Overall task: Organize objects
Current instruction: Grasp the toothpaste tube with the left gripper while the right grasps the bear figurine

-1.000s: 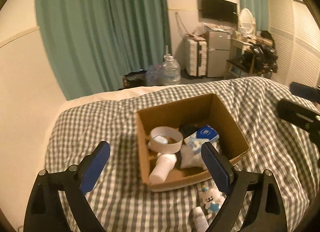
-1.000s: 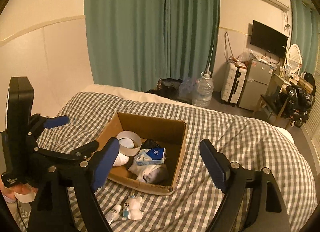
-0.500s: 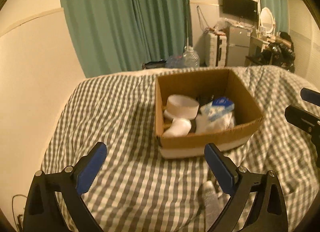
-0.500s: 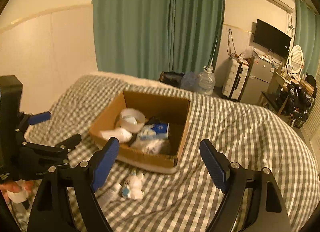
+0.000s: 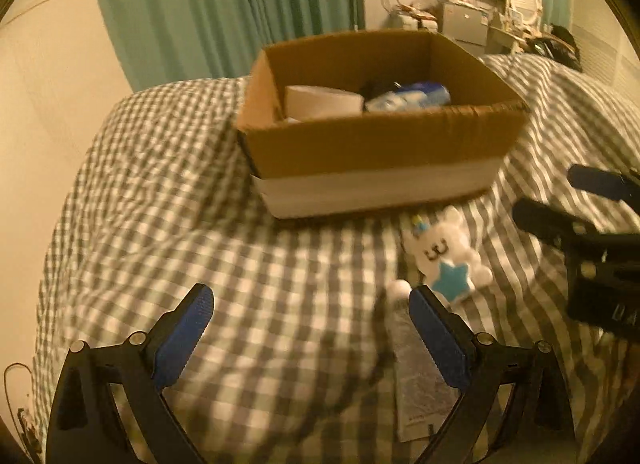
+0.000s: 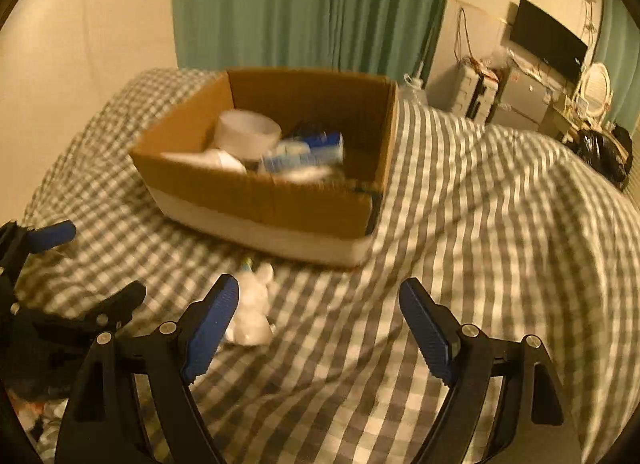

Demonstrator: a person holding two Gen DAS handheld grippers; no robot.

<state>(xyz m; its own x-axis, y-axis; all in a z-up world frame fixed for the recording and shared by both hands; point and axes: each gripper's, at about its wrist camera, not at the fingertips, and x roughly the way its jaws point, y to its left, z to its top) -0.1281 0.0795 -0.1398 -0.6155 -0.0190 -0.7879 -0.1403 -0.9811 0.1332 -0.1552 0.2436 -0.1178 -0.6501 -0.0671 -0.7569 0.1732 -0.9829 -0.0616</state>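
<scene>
Behind the checked bedspread (image 5: 248, 264) — green curtains (image 6: 312, 4); both tools (image 5: 310, 302) (image 6: 318, 296) released, empty.

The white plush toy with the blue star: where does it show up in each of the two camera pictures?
Left wrist view: the plush toy lies right of centre on the checked bedspread, just in front of the cardboard box.
Right wrist view: the toy is left of centre, beside the left finger of the right hand-held gripper.
Shared landmark: the cardboard box, directly behind the toy in both.
</scene>
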